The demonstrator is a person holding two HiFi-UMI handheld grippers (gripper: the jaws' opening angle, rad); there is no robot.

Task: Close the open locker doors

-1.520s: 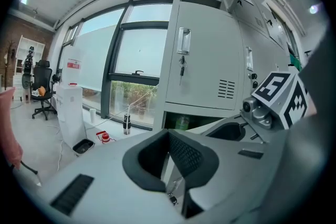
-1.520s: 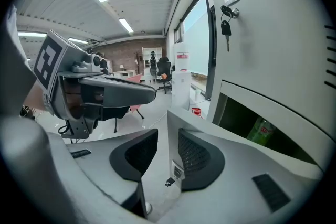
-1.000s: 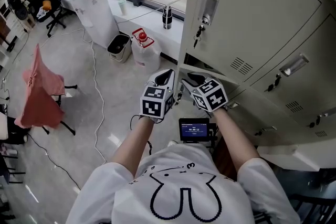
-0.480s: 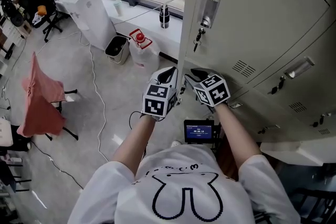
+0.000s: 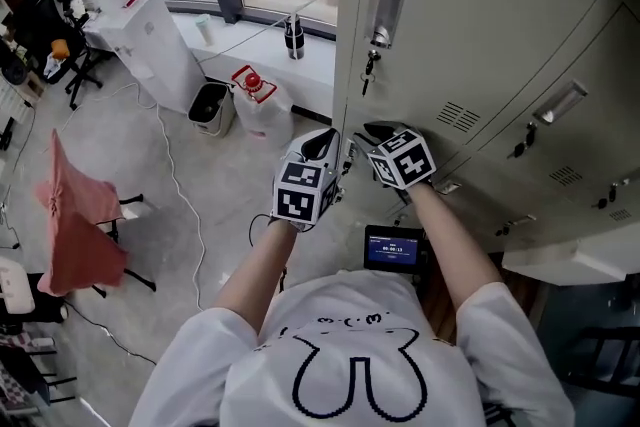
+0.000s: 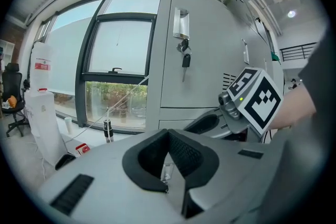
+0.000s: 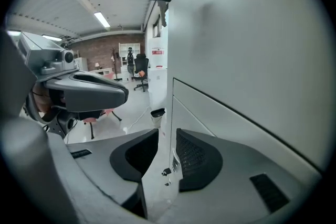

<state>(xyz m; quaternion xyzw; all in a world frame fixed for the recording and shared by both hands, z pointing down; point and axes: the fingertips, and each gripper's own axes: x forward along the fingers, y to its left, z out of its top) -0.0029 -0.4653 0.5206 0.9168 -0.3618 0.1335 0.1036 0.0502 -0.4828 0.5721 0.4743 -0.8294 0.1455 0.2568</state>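
The grey lockers (image 5: 470,45) fill the right of the head view. An upper door (image 6: 194,55) has a handle (image 5: 385,7) with keys hanging (image 5: 367,65). My right gripper (image 5: 368,133) is at the left edge of the door just below it. In the right gripper view, that locker door's vertical edge (image 7: 171,113) runs between the jaws of the right gripper (image 7: 167,134). The jaws are closing and both pads lie against the edge. My left gripper (image 5: 322,143) hovers just left of it with its jaws together and nothing between them (image 6: 168,134).
On the floor to the left are a water dispenser (image 5: 135,25), a small bin (image 5: 210,105), a red-capped jug (image 5: 258,100), a pink-draped chair (image 5: 80,215) and loose cables (image 5: 175,185). A bottle (image 5: 293,35) stands on the window sill. A small screen (image 5: 395,247) hangs at the person's waist.
The head view has shifted, so the lockers stand more to the left. The dark gap under the upper door no longer shows. Both grippers stay at the lockers' left edge.
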